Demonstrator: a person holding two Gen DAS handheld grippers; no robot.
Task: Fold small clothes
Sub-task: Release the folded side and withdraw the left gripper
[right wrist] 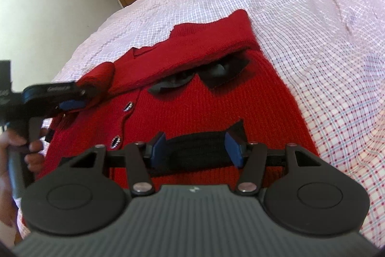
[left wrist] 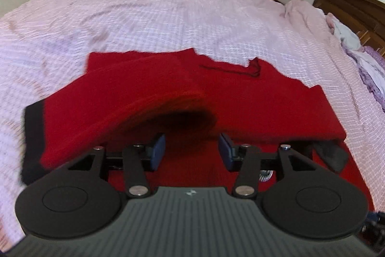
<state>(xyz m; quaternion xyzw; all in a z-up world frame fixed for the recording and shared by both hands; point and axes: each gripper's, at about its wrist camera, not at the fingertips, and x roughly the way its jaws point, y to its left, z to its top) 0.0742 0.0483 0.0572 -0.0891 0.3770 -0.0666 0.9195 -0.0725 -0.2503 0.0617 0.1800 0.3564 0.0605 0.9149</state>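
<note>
Your right gripper [right wrist: 195, 148] straddles the red cardigan's [right wrist: 216, 98] black hem unclamped, while your left gripper [left wrist: 192, 151], released, lets the sleeve [left wrist: 115, 98] settle across.

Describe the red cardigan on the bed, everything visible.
The red cardigan is a ribbed knit with shiny buttons down its front and black trim at cuff and hem. It lies partly folded on the checked bedspread, one sleeve laid across the chest. The right gripper has its open jaws astride a black band.

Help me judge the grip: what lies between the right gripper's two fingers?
The red cardigan's black knit band fills the gap between the right gripper's fingers; the right wrist view shows it.
</note>
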